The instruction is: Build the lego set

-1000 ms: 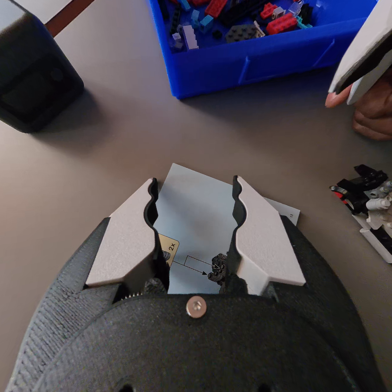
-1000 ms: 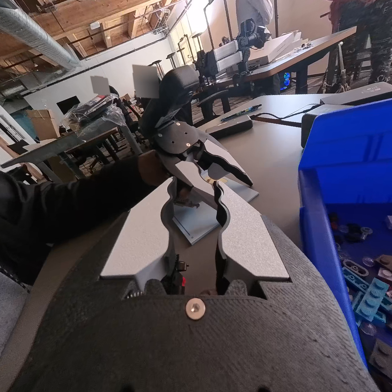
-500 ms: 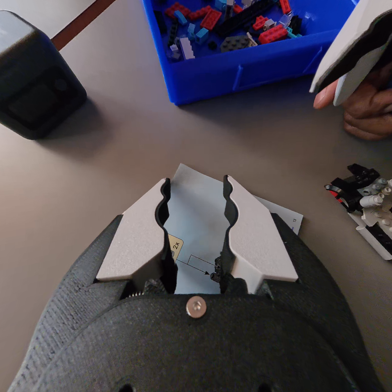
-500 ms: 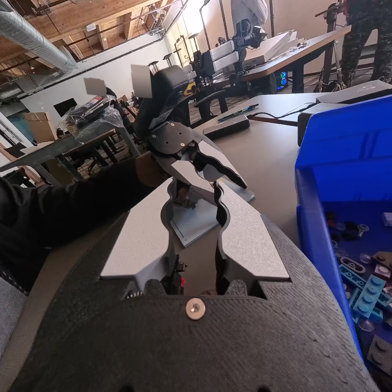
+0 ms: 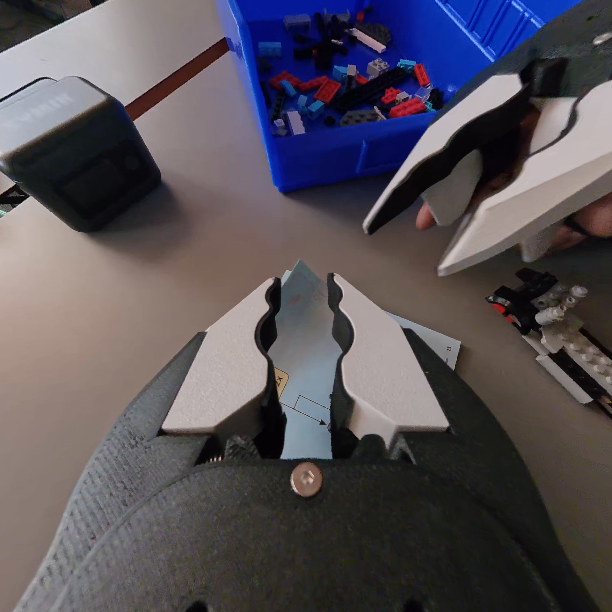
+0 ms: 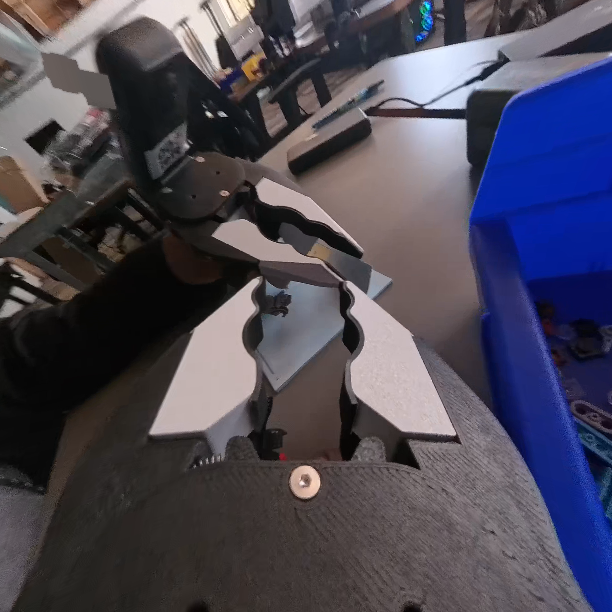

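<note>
I am holding two grippers over a grey worktop (image 5: pixel 99 314). My left gripper (image 5: pixel 303 281) hangs just above the pale blue instruction booklet (image 5: pixel 304 334), its jaws narrowed but apart, with the upper page rising between them; whether they touch the paper I cannot tell. My right gripper (image 6: pixel 303 288) hovers near it, jaws moderately apart and holding nothing. Seen from the right, a small dark Lego piece (image 6: pixel 278 303) sits on the booklet under the left gripper. The partly built Lego model (image 5: pixel 563 334), black and white with a red detail, lies on the worktop to the right of the booklet, apart from it. The blue parts bin (image 5: pixel 331 155), holding loose red, black and teal bricks, stands farther away, with a dark box-shaped device (image 5: pixel 76 145) to its left. I judge this to be the page-turning or step-checking stage; next the jaws should close gently on one page alone, without dragging the booklet
</note>
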The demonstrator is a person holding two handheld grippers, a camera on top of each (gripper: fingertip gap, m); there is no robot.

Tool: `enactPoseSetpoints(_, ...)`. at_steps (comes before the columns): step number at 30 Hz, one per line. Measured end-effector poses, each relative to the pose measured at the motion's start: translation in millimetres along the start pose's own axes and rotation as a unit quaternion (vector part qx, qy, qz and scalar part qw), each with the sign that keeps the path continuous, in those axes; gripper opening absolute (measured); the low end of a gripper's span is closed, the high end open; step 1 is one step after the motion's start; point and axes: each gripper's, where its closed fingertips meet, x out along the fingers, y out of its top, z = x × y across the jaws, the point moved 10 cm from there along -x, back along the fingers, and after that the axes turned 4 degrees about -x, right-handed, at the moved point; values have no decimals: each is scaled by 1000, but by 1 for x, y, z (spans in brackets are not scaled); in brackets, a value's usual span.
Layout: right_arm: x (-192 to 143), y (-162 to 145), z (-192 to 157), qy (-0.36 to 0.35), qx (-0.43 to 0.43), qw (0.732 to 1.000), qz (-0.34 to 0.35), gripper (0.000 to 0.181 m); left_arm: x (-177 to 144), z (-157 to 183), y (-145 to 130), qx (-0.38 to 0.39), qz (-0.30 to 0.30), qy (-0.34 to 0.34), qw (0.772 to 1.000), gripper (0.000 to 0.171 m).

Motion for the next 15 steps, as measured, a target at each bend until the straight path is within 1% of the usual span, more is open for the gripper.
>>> enactPoseSetpoints(3,12,1,1,-43,-24,998,-40,47,-1,-1,0,-4,4,-3,1000,26)
enactPoseSetpoints(8,27,2,4,-59,-37,993,-91,47,-2,-2,1,-11,9,-8,1000,25)
enactPoseSetpoints(15,34,4,7,-53,-43,993,-93,49,-5,-5,1,-32,25,-22,999,24)
